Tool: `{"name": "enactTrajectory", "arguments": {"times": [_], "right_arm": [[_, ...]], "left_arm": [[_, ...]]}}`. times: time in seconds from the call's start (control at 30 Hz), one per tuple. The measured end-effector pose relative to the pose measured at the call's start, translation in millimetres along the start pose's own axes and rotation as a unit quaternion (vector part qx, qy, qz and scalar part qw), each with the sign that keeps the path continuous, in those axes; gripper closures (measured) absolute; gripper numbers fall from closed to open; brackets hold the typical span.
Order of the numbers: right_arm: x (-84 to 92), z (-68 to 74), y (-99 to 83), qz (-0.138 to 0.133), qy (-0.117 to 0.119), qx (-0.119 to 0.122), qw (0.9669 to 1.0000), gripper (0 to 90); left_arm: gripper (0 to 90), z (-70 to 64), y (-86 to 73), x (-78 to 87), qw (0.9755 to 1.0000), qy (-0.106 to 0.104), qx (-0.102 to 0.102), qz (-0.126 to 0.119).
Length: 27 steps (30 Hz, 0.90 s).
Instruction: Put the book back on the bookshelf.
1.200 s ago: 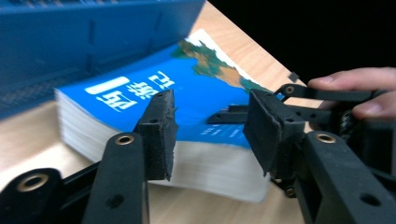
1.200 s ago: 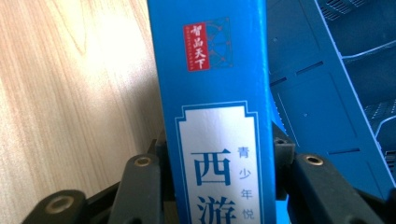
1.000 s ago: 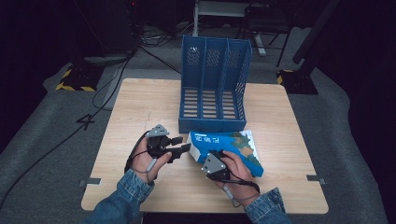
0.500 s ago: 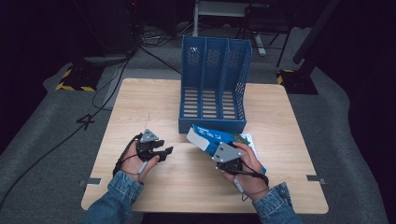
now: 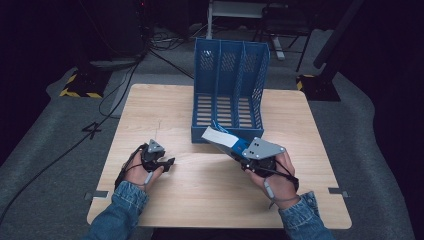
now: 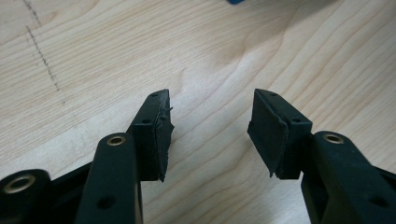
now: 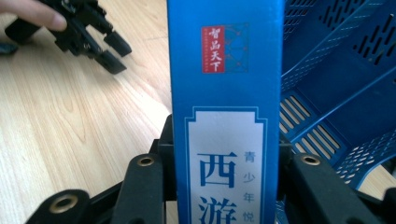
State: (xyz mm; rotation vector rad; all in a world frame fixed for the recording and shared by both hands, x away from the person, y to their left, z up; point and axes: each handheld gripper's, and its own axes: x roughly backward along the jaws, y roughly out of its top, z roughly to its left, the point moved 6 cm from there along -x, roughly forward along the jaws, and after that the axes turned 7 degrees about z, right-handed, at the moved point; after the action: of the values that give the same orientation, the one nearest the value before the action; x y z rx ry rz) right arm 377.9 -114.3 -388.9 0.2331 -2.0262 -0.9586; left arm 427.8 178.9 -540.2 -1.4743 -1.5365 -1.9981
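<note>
Black jaws of the right gripper (image 5: 239, 159) pinch a blue book (image 7: 226, 93) by its spine, and we see it lifted off the table (image 5: 210, 195), its far end pointing at the front of the blue file rack (image 5: 231, 75). We see the left gripper (image 6: 210, 130) with its jaws spread and nothing between them, low over bare wood, well apart from the book and held in the left hand (image 5: 137, 172).

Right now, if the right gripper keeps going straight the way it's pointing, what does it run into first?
Probably the blue file rack: the right gripper, clamping the blue book, aims it there. Depth is unclear.
</note>
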Motion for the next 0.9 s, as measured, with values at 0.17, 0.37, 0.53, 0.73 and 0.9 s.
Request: {"name": "enactTrajectory", "arguments": {"times": [0.17,0.37,0.53,0.73,0.9], "right_arm": [[6.4,-5.8,3.8,-0.006,0.002,-0.011,0.9999,61.9],[18.6,-17.8,10.8,-0.022,0.005,-0.035,0.9991,61.9],[27.0,-26.8,14.5,-0.032,0.002,-0.056,0.9979,61.9],[32.3,-33.8,19.2,-0.037,0.001,-0.062,0.9974,61.9],[37.4,-38.5,26.3,-0.047,0.007,-0.069,0.9965,61.8]], "left_arm": [[48.0,4.4,-1.5,-1.1,1.0,0.002,0.004,-0.005],[41.0,11.6,-2.8,-2.5,0.9997,0.014,-0.016,-0.013],[36.6,17.2,-3.4,-2.7,0.9998,0.006,-0.014,-0.012],[29.1,19.6,-2.9,-3.8,0.9999,0.009,-0.007,-0.009],[28.6,20.3,-2.9,-3.8,0.9999,0.008,-0.01,-0.008]]}}
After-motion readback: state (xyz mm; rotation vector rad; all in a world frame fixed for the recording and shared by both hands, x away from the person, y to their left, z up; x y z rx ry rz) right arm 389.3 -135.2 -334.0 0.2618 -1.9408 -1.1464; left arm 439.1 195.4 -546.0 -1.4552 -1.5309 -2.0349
